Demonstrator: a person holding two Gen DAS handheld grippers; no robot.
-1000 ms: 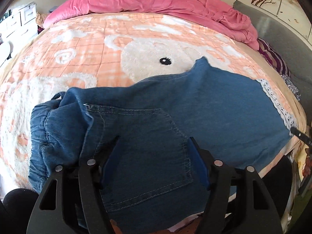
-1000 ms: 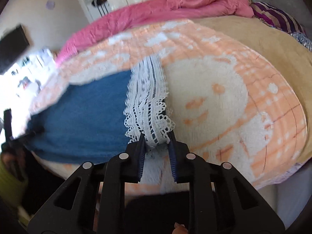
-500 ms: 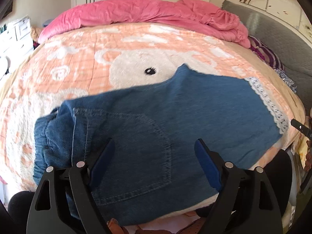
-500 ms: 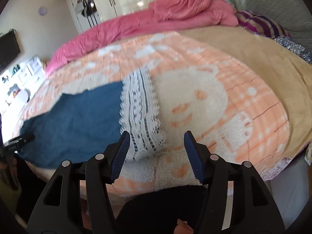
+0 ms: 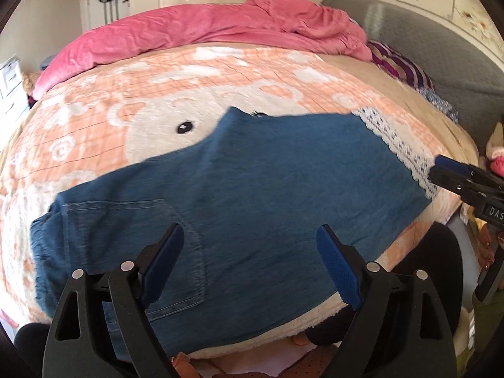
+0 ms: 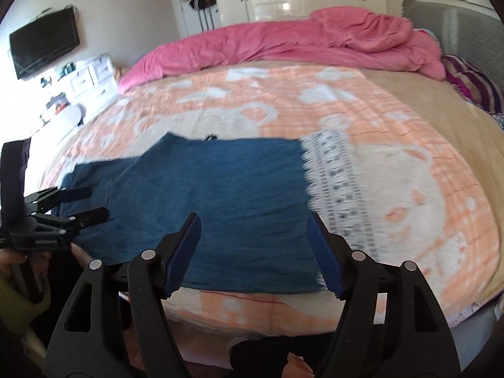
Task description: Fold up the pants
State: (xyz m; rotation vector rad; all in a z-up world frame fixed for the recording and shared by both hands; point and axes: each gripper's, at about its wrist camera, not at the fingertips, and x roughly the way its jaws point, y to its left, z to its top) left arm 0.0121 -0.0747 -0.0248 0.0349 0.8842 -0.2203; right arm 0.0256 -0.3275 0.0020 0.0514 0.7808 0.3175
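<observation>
Blue denim pants (image 5: 252,189) lie flat, folded lengthwise, across the near side of the bed, waist to the left and white lace hem (image 5: 397,145) to the right. My left gripper (image 5: 252,252) hovers over the back pocket (image 5: 170,252), its jaws opening wide and gripping nothing. The right gripper (image 6: 253,230) hangs above the leg end (image 6: 220,189) beside the lace hem (image 6: 337,189); its jaws are opening too, clear of the cloth. Each gripper shows in the other's view: the right gripper (image 5: 456,176) at the right edge, the left gripper (image 6: 85,203) at the left edge.
An orange bear-pattern blanket (image 5: 157,94) covers the bed, with a pink duvet (image 5: 220,28) bunched along the far side. A striped pillow (image 5: 400,66) and grey headboard (image 5: 441,56) are at the right. A TV (image 6: 44,44) and white drawers (image 6: 91,75) stand left.
The right gripper let go of the lace hem, opened and drew back and up. The left gripper opened wider and pulled back from the pocket. The pants now lie flat.
</observation>
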